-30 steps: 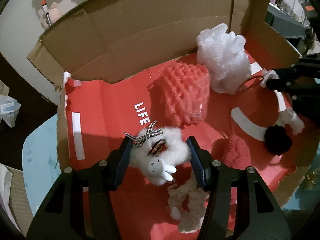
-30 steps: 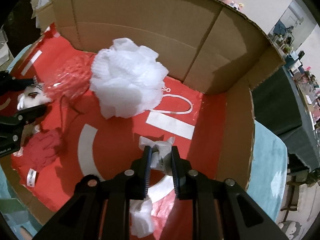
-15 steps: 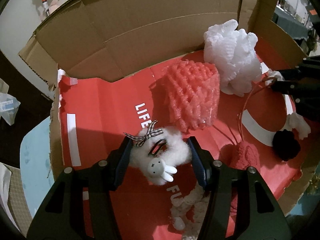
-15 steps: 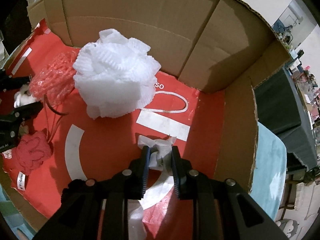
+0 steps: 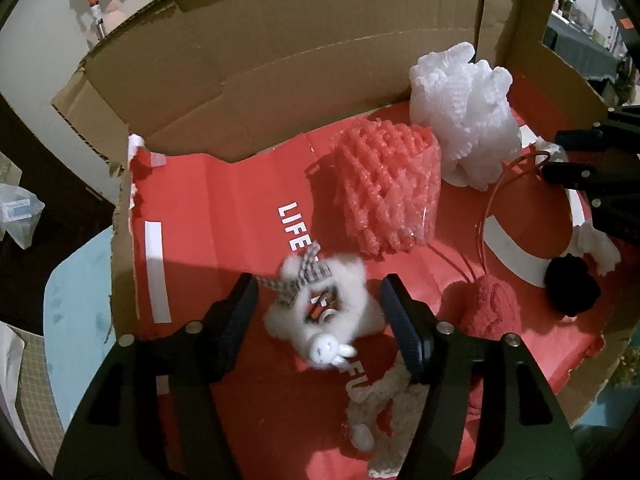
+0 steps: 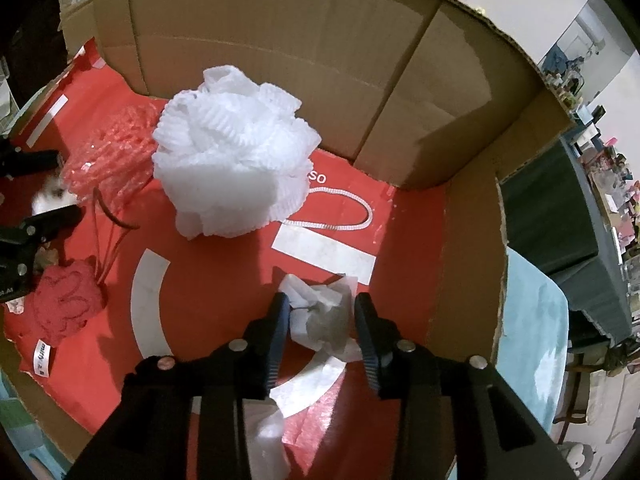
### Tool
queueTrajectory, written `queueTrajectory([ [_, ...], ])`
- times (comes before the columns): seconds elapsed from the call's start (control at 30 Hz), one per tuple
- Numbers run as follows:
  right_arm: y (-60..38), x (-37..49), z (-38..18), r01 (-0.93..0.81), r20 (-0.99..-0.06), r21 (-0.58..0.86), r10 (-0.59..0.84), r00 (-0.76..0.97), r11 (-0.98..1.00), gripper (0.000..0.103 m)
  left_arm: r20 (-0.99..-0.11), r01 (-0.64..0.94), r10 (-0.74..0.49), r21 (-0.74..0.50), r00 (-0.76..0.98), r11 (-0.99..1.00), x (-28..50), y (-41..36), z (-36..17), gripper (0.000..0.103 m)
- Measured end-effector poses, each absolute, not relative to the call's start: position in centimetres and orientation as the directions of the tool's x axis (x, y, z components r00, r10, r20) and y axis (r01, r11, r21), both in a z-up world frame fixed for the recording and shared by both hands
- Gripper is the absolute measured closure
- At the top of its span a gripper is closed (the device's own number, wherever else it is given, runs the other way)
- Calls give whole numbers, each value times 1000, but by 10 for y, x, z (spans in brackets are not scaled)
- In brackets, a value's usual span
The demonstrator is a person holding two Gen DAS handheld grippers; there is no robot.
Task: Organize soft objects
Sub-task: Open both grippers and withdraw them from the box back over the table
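Left gripper [image 5: 318, 310] jaws have just been opening and now stand clear of the white fluffy bunny charm [image 5: 320, 312], which is blurred between them at 6 o'clock on the red box floor [image 5: 224, 216]. Right gripper [image 6: 318, 322] has also just been parting; the crumpled white tissue [image 6: 320, 316] sits loose between its pads at 5 o'clock of the white mesh pouf [image 6: 236, 164]. Risk, I'd say: either soft piece snags a pad on withdrawal and gets dragged. Both grippers point steeply down into the cardboard box [image 5: 280, 80].
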State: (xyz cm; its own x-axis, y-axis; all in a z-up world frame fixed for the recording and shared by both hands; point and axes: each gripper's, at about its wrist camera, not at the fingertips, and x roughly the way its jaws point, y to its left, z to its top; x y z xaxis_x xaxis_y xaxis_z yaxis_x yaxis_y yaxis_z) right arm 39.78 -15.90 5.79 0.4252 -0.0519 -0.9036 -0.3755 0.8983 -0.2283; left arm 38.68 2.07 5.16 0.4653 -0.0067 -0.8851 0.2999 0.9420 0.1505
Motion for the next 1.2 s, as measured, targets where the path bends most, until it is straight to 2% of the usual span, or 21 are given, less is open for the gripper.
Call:
queueTrajectory([
  [0.13,-156,393,61,-378,-900,-233,-51,434,896,63,-886,286,-16,133,464,949,384,25,57,39],
  [0.2,-155,389,64,-381,-897,-232,-46,439,895,59,-885,283,-24,123,466,951,381,29,63,39],
  [0.27,-154,385,70,-380,-891,-235,-42,453,895,46,-882,280,-37,109,470,954,376,32,71,37],
  [0.4,-154,372,86,-372,-873,-236,-28,487,898,44,-861,282,-77,79,502,956,359,35,91,31],
  [0.47,-156,363,98,-363,-864,-224,-12,503,905,39,-847,280,-102,57,521,958,348,35,103,31],
  [0.7,-163,331,143,-342,-815,-172,62,576,924,20,-763,293,-211,-30,610,956,296,31,151,19],
  [0.77,-167,314,158,-338,-791,-157,87,605,928,12,-728,298,-240,-52,642,953,280,28,162,12],
  [0.87,-171,287,177,-330,-753,-140,117,648,934,5,-673,307,-273,-72,688,949,255,26,177,11],
  [1.13,-190,209,217,-303,-624,-121,165,764,945,0,-542,330,-310,-64,781,942,180,14,206,10],
  [1.2,-193,187,225,-303,-586,-112,184,790,946,0,-516,332,-310,-51,798,942,161,10,209,7],
])
